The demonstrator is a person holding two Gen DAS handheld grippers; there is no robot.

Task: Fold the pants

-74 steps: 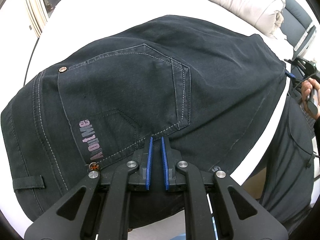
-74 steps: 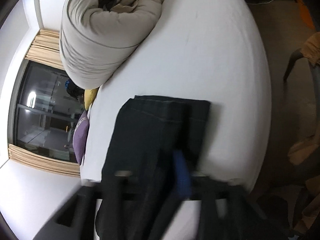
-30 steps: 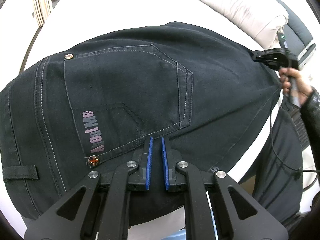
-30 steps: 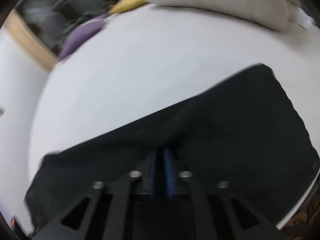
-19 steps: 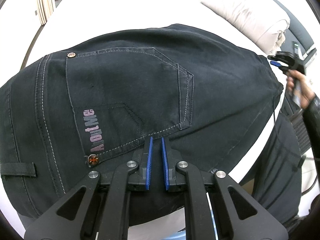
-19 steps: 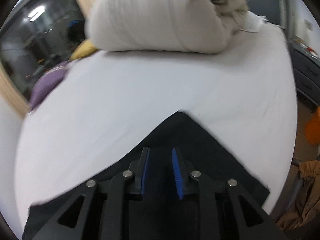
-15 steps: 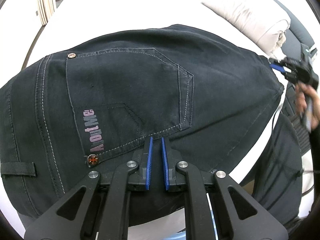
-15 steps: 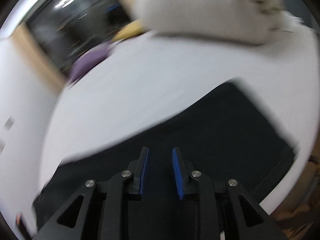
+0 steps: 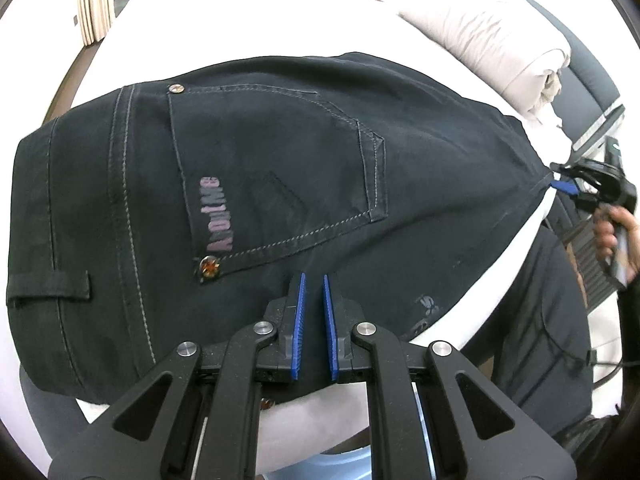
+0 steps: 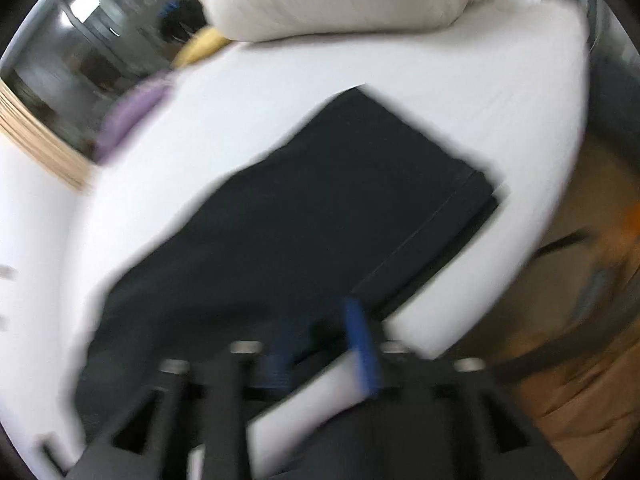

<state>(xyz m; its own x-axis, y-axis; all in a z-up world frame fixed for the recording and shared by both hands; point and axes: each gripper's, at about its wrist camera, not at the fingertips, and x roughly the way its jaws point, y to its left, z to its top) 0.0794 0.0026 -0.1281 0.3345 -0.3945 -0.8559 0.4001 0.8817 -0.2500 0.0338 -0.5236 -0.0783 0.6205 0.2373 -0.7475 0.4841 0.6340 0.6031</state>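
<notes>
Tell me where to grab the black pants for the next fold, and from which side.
Take the black pants at the leg-end edge by the right gripper, coming in from the bed's near side. That end lies flat and thin on the white bed, so it should lift toward the waistband easily.

— What do the left tongs (image 9: 314,320) look like?
— Black angular linkage arms with triangular cut-outs, four silver screws across them, ribbed blue pads (image 9: 298,326).
— And the right tongs (image 10: 324,344)?
— Same build, blurred. A bare-skinned hand (image 9: 616,236) with a dark sleeve grips its black handle.
</notes>
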